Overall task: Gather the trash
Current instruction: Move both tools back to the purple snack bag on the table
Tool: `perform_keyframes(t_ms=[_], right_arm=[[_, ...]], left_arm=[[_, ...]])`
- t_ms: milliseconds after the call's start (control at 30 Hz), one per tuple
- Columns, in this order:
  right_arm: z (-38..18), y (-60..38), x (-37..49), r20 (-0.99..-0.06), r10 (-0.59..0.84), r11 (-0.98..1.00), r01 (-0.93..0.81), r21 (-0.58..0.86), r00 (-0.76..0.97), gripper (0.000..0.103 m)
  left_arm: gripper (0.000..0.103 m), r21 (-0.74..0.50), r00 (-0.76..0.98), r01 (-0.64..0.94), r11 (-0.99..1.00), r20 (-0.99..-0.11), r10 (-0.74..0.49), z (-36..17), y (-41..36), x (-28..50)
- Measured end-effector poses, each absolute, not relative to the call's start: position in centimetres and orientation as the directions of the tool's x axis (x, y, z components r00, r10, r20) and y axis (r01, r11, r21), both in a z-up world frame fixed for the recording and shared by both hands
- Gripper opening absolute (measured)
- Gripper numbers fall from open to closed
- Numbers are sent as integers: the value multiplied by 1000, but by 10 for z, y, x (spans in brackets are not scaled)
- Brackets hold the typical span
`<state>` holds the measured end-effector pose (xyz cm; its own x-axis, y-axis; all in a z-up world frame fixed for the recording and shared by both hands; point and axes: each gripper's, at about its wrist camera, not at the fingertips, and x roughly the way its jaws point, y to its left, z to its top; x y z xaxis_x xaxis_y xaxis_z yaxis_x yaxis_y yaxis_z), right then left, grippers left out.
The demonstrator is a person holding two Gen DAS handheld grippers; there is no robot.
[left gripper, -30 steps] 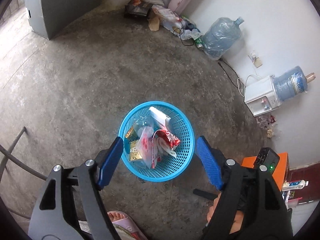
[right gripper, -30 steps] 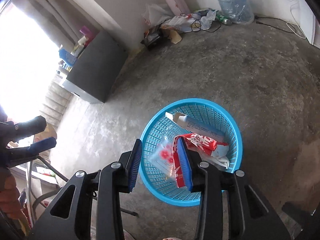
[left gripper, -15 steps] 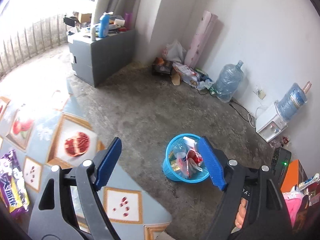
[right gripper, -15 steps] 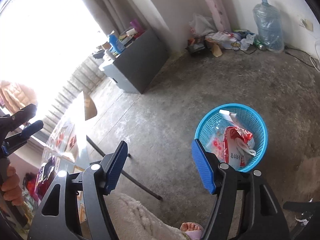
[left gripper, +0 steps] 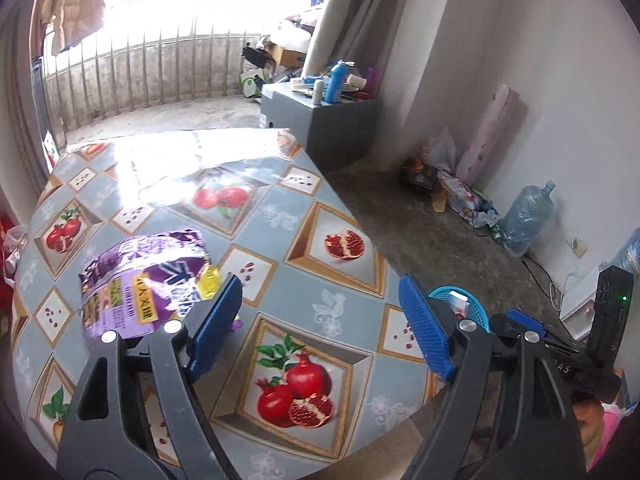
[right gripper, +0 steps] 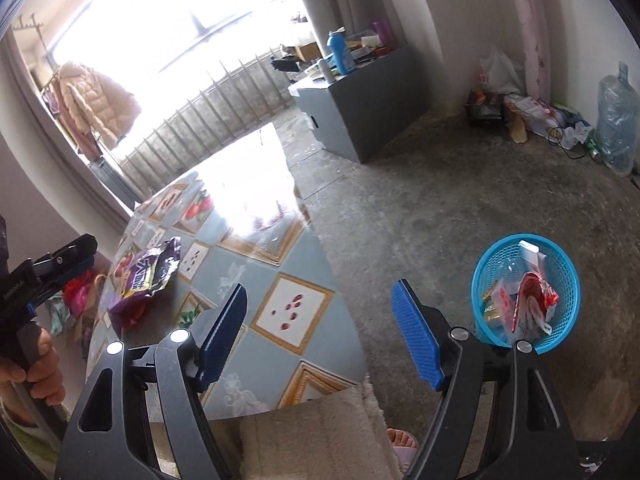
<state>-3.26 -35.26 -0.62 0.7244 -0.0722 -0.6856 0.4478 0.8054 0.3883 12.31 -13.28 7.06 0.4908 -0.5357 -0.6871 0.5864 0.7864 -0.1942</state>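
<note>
A crumpled purple snack bag point(left gripper: 144, 284) lies on the table with the pomegranate-pattern cloth point(left gripper: 280, 248); it also shows in the right wrist view point(right gripper: 146, 270). My left gripper point(left gripper: 320, 328) is open and empty above the table, with the bag just left of its left finger. My right gripper point(right gripper: 320, 336) is open and empty over the table's near edge. The blue trash basket point(right gripper: 486, 276) stands on the concrete floor to the right, holding several wrappers; its rim peeks out in the left wrist view point(left gripper: 478, 314).
A grey cabinet point(right gripper: 360, 104) with bottles stands by the balcony railing. Water jugs point(left gripper: 528, 220), bags and cables lie along the far wall. A white dispenser point(left gripper: 580, 304) stands at the right wall. My foot in a slipper point(right gripper: 402, 440) is below.
Both grippers have lifted away from the basket and swung left over the table. The right gripper opened wide. The purple bag has come into view.
</note>
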Motion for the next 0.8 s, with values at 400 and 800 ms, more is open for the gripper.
perform_keyframes(t_ms=[400, 800], right_arm=[[10, -290, 2, -695, 37, 869, 321, 378, 718, 73], [5, -275, 31, -704, 131, 861, 272, 430, 698, 73]], left_arm=[[76, -218, 589, 476, 852, -641, -493, 77, -42, 128], [76, -245, 662, 326, 913, -630, -406, 65, 33, 142]])
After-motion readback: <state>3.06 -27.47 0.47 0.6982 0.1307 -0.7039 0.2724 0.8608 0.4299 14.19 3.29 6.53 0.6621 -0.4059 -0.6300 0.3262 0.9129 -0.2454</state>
